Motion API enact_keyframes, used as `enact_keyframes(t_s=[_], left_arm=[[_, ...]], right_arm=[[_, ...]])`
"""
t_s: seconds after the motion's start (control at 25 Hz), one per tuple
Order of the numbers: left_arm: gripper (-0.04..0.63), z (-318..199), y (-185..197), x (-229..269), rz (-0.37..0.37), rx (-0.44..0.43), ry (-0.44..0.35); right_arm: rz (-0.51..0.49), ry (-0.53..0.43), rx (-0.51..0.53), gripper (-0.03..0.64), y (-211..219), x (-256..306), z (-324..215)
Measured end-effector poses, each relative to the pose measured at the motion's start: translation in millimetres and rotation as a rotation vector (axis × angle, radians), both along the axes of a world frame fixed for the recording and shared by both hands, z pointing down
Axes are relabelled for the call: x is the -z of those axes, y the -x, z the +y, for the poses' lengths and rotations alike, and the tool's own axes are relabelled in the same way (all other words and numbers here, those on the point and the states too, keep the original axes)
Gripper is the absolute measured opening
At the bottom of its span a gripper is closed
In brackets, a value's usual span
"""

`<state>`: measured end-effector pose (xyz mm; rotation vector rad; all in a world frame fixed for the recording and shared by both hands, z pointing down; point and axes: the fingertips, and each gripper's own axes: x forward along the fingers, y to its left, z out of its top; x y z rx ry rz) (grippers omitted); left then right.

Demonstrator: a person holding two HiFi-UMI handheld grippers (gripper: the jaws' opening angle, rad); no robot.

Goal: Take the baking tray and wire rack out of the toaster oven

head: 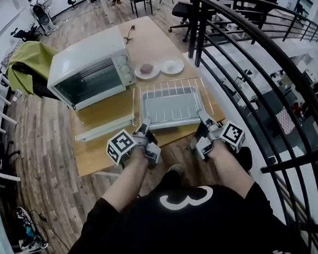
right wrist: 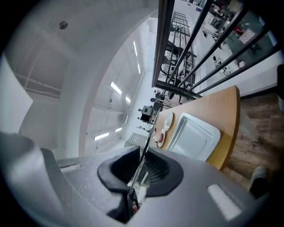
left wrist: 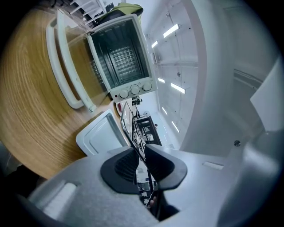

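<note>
Grip: wire rack (head: pixel 169 86) clenched at its near corners by left gripper (head: pixel 145 125) and right gripper (head: pixel 204 119) | Place: rack over baking tray (head: pixel 171 107) on bench (head: pixel 106 112), both outside toaster oven (head: pixel 88 63) | Advice: rack to be kept level, both ends lowered together | Views: rack-to-tray gap is shown only edge-on in the gripper views.

The toaster oven (head: pixel 91 66) was pale mint-white, its open inside dark. The wire rack (head: pixel 166 85) was shiny silver, the baking tray (head: pixel 171 107) a matte pale grey. The worktop (head: pixel 103 152) showed light honey wood with fine grain. The left claw (head: pixel 145 123) and right claw (head: pixel 204 118) were grey with black pads, each bearing a cube patterned in black-and-white squares. Two plates (head: pixel 172 67) were white. A cloth (head: pixel 30 62) was olive green, the railing (head: pixel 198 35) black, the floor (head: pixel 45 143) grey-brown planks. The person's top (head: pixel 173 232) was black with a white mark.
</note>
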<state>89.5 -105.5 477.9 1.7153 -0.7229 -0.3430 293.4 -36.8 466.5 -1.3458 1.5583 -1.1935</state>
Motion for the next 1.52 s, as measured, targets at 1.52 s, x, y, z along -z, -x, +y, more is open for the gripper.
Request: enact_keyframes(t_s=[1.52], left_arm=[[0.075, -36, -31, -116, -0.216, -0.248, 0.093]], right_arm=[[0.177, 0.206, 0.16, 0.089, -18, -123, -43]])
